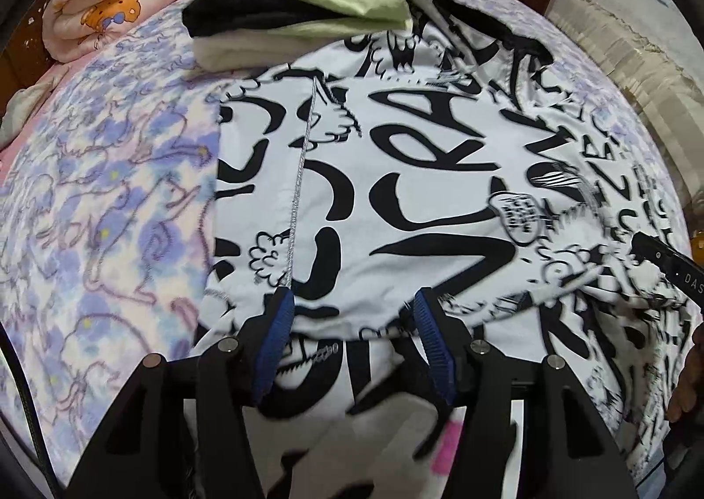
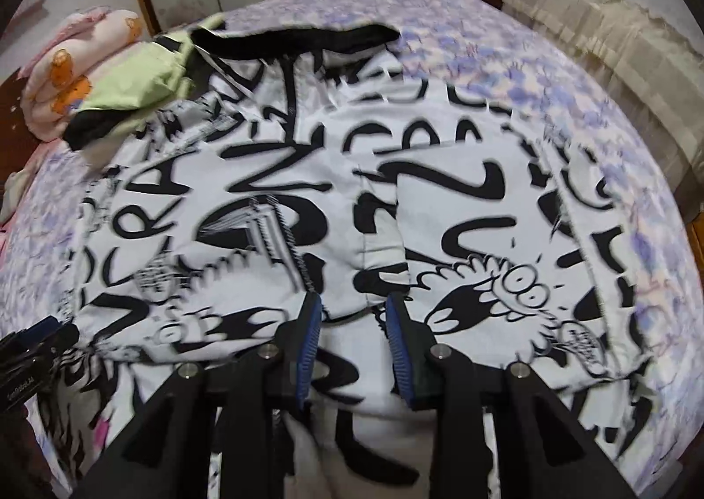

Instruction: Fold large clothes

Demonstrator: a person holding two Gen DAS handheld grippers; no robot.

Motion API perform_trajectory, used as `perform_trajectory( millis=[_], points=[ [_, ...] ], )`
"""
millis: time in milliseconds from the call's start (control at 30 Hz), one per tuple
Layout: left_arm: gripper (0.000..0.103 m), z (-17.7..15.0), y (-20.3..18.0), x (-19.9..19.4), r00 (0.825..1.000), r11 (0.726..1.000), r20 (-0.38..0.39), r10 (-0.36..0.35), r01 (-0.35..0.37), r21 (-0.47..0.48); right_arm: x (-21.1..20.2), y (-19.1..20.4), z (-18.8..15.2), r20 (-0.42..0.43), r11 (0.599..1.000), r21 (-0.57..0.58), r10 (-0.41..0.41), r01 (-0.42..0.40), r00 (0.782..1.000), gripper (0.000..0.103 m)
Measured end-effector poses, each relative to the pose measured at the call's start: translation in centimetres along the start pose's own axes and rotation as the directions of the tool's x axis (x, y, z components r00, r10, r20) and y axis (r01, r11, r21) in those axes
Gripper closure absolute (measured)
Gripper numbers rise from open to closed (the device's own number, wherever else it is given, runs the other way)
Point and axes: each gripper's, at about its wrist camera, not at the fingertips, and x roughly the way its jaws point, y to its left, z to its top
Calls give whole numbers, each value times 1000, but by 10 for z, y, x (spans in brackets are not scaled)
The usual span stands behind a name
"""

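folding the printed garment (image 1: 396,173) on the bed (image 1: 110,191): left gripper (image 1: 352,301) and right gripper (image 2: 354,305) both gaped over its near edge, unclamped; next i judged they needed to pinch that edge.

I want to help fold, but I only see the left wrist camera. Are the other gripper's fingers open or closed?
Observer: Open. The right gripper has its fingers apart over the printed garment.
Operator: Does the garment hang off the bed on that side?
Observer: No. Its right edge lies on the purple bedspread, and more bedspread shows beyond it.
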Motion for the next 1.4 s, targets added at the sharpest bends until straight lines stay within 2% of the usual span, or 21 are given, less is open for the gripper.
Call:
perform_trajectory(
  millis=[67,133,200,400,533,567,633,733,1033,1167,1400],
  points=[
    [46,-3,0,-17,1000,1000,23,2,-2,3,-21,3,0,34,1000,-23,9,-8,999,73],
    [38,-7,1,-38,999,1000,52,4,-5,4,-40,5,-1,64,999,-42,15,-12,998,73],
    [34,-10,1,-56,996,1000,84,6,-6,2,-59,7,-1,94,998,-57,22,-16,995,73],
    [26,-17,5,-109,987,1000,159,-5,8,-22,-113,12,-9,156,996,-81,39,-27,987,73],
    [24,-26,4,-134,983,1000,186,-6,11,-21,-142,13,-21,191,994,-108,44,-23,981,72],
    [24,-29,4,-141,982,1000,190,-1,4,-14,-148,13,-24,197,993,-113,45,-23,979,70],
    [24,-35,3,-148,981,1000,193,15,-14,-5,-158,12,-30,212,993,-115,45,-21,976,60],
    [24,-44,5,-160,979,999,198,41,-39,-11,-172,10,-40,233,992,-122,32,-3,972,58],
    [24,-76,25,-172,984,999,175,29,-23,-36,-193,-14,-69,215,992,-120,-5,32,977,58],
    [24,-95,32,-172,987,999,161,21,-15,-35,-190,-32,-84,151,997,-76,4,8,989,58],
    [24,-132,65,-156,994,992,85,-74,82,-94,-175,-60,-117,12,999,-44,14,-13,1000,58]
  ],
)
